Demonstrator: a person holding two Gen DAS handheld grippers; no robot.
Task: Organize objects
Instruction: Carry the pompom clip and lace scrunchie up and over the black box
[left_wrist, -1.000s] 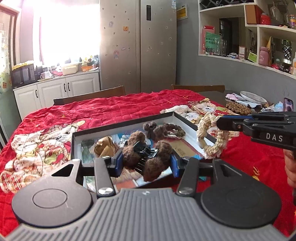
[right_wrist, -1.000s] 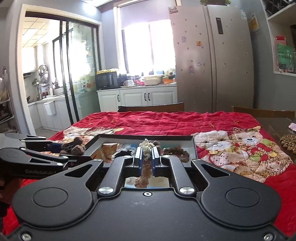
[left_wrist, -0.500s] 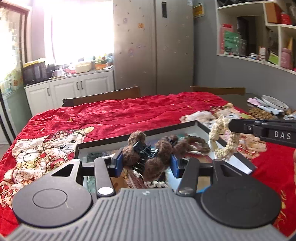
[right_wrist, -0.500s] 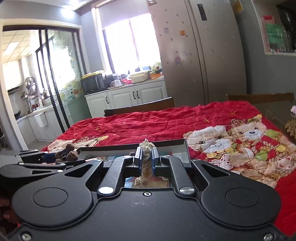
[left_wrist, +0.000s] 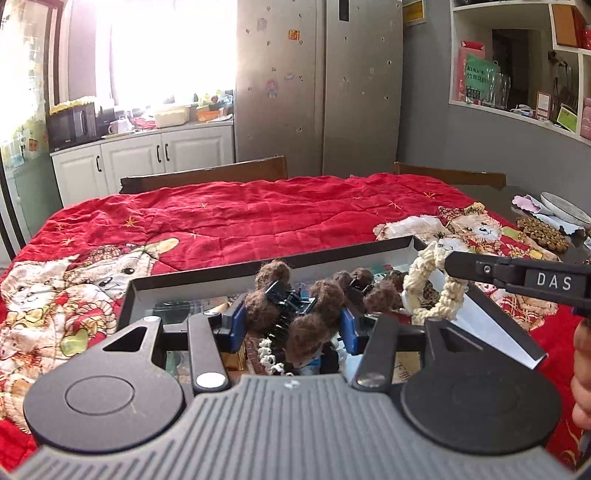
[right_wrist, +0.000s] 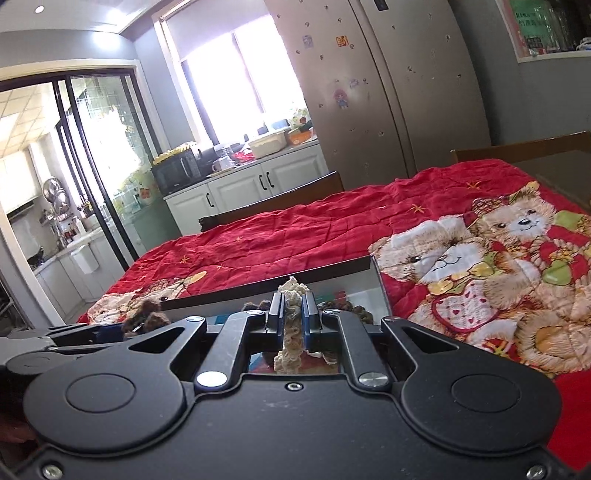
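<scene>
**Two soft hair pieces held over the tray**

Your left gripper (left_wrist: 291, 325) is clamped at a middling width on a brown pom-pom hair claw (left_wrist: 295, 314), its blue pads (left_wrist: 238, 325) pressing the fuzzy balls on either side. It hangs over the black tray (left_wrist: 207, 275) on the red quilt (left_wrist: 258, 218). Your right gripper (right_wrist: 293, 317) is pinched almost fully closed on a cream crocheted scrunchie (right_wrist: 291, 332), which dangles over the tray's right end.

Both should be light. The scrunchie is limp and will droop from wherever you pinch it, so hold the band itself. The claw's fluff compresses and could slip; I judge the hard black teeth between the balls the firmer place to grip
</scene>
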